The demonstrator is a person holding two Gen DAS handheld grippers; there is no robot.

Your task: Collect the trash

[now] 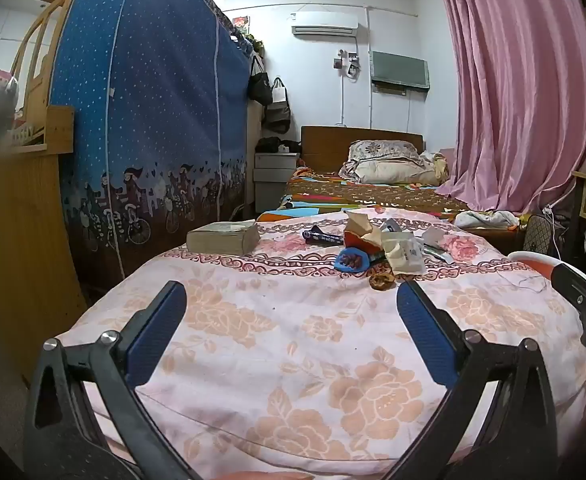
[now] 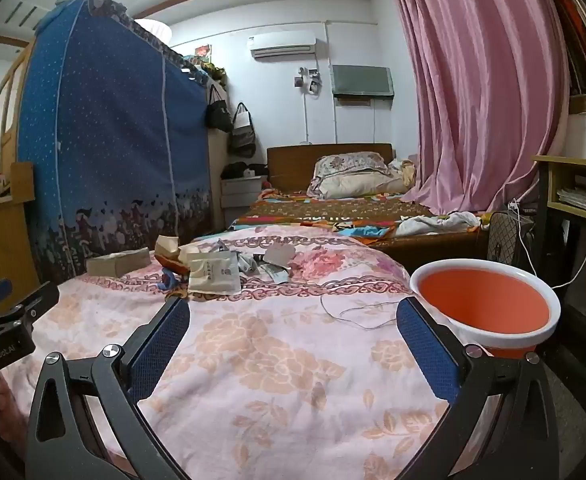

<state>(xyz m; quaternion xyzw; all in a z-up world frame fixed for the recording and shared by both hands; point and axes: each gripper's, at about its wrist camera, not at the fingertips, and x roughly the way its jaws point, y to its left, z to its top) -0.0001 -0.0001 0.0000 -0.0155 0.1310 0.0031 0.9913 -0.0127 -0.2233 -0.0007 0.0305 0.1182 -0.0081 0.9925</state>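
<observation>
- The left gripper (image 1: 291,336) is hovering over the near end of the bed (image 1: 293,360), its jaws standing wide apart with nothing between them.
- The right gripper (image 2: 293,344) is hanging just beside it, jaws likewise spread and holding nothing.
- The trash (image 1: 377,246) is lying in a heap at the far end of the flowered cover, right of a thick book (image 1: 223,237).
- An orange bucket (image 2: 485,308) is sitting at the bed's right edge.

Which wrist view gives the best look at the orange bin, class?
The right wrist view: the orange bin shows its whole white rim and orange inside, just beyond the open right gripper. The left wrist view catches only a sliver of the bin's rim at the quilt's right edge, behind the other gripper.
</observation>
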